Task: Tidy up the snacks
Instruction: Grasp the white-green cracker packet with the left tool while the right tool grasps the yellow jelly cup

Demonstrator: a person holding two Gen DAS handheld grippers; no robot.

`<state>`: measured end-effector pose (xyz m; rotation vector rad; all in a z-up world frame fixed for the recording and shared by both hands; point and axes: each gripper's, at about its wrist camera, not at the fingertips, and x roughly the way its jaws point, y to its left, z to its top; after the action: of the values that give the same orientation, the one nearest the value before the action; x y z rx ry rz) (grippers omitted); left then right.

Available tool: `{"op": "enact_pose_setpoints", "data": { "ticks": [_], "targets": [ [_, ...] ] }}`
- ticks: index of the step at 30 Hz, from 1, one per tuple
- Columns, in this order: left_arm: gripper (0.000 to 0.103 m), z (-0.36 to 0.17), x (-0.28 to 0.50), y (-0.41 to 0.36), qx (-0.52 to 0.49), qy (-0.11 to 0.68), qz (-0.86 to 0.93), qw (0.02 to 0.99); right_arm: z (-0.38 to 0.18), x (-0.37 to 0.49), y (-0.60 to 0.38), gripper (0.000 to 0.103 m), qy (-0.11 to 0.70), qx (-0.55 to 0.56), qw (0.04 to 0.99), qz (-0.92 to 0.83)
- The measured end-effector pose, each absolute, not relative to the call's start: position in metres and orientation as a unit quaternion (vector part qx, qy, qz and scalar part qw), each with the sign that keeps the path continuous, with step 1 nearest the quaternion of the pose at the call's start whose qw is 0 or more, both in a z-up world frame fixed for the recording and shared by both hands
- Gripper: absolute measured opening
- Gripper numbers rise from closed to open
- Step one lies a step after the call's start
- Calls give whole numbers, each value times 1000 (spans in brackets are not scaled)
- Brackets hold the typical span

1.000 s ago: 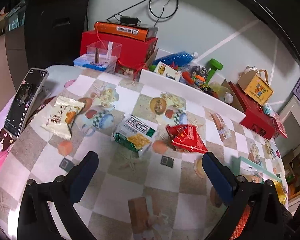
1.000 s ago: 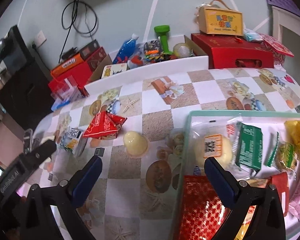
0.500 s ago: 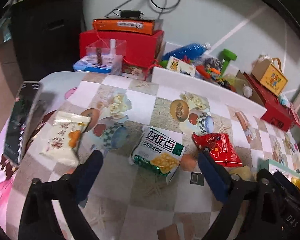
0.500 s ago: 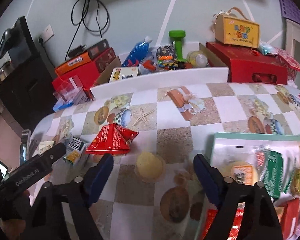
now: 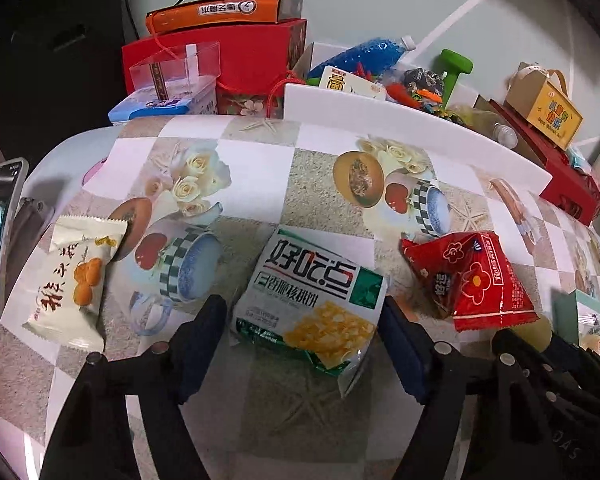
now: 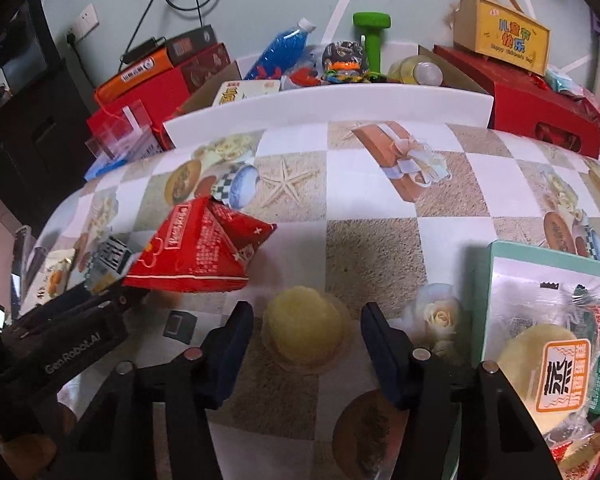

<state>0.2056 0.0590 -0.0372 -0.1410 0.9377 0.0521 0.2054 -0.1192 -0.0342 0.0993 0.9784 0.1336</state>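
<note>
- Snacks are seen scattered over a tablecloth (image 5: 252, 184) printed with checks, roses and cups: a green-and-white crinkled biscuit packet (image 5: 310, 304), a red triangular foil pouch (image 5: 476, 280), a cream wrapper with orange fruit print (image 5: 74, 280) and a pale yellow jelly cup in clear plastic (image 6: 304, 326).
- The green-and-white packet is framed by the left gripper (image 5: 300, 344); its jaws have just been closing, and a narrow gap is left at each side, so the packet is flanked but not pinched.
- The jelly cup is bracketed by the right gripper (image 6: 306, 344), whose jaws have likewise just been closing; bare cloth shows between the blue pads and the cup, so no grip is made.
- A mint-green tray (image 6: 540, 254) at the right edge is filled with wrapped snacks, among them a round yellow cake with an orange label (image 6: 548, 364).
- The tray is cut off by the frame, and its lower contents cannot be made out.
- In the right wrist view the green-and-white packet is largely hidden behind the red pouch and the other gripper's black body.
- The small print on the packets is too fine to read.
</note>
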Motion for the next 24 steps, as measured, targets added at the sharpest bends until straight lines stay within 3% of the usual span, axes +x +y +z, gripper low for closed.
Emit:
{"op": "enact_pose_setpoints", "data": {
  "ticks": [19, 21, 24],
  "targets": [
    [78, -43, 208, 49, -29, 453, 39, 890, -40, 204, -99, 57, 472, -22, 880, 42],
    [78, -43, 208, 49, -32, 452, 37, 891, -40, 205, -99, 53, 473, -20, 880, 41],
    [70, -43, 207, 52, -40, 447, 40, 893, -39, 205, -105, 49, 475, -6, 879, 38]
  ]
}}
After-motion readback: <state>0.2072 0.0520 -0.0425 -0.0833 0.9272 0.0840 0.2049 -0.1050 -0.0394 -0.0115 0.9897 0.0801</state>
